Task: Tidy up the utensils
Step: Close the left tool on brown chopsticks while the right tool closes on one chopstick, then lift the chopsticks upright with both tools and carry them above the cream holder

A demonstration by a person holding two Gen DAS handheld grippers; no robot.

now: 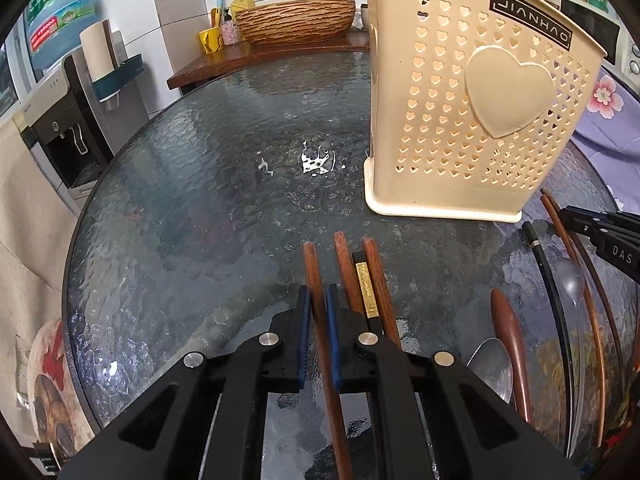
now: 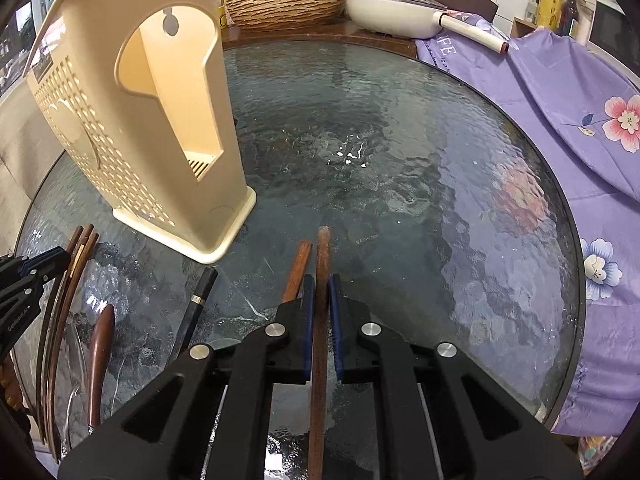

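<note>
In the left wrist view my left gripper (image 1: pixel 317 296) is shut on a brown wooden chopstick (image 1: pixel 310 258) that lies on the glass table. Two more brown chopsticks (image 1: pixel 344 260) and a black one with a gold band (image 1: pixel 366 284) lie just right of it. The cream perforated utensil holder (image 1: pixel 480 100) stands upright beyond them. In the right wrist view my right gripper (image 2: pixel 321 284) is shut on another brown chopstick (image 2: pixel 323 244). A second brown chopstick (image 2: pixel 299 266) lies against its left finger, and a black chopstick (image 2: pixel 202 290) lies further left. The holder (image 2: pixel 160 120) stands at the far left.
Between the two grippers lie a wooden spoon (image 1: pixel 510 328), a metal spoon (image 1: pixel 492 364) and several long chopsticks (image 1: pixel 592 300). The round glass table (image 2: pixel 400 140) meets a purple floral cloth (image 2: pixel 560 92) on the right. A woven bowl (image 1: pixel 296 20) and a white pan (image 2: pixel 392 12) sit behind.
</note>
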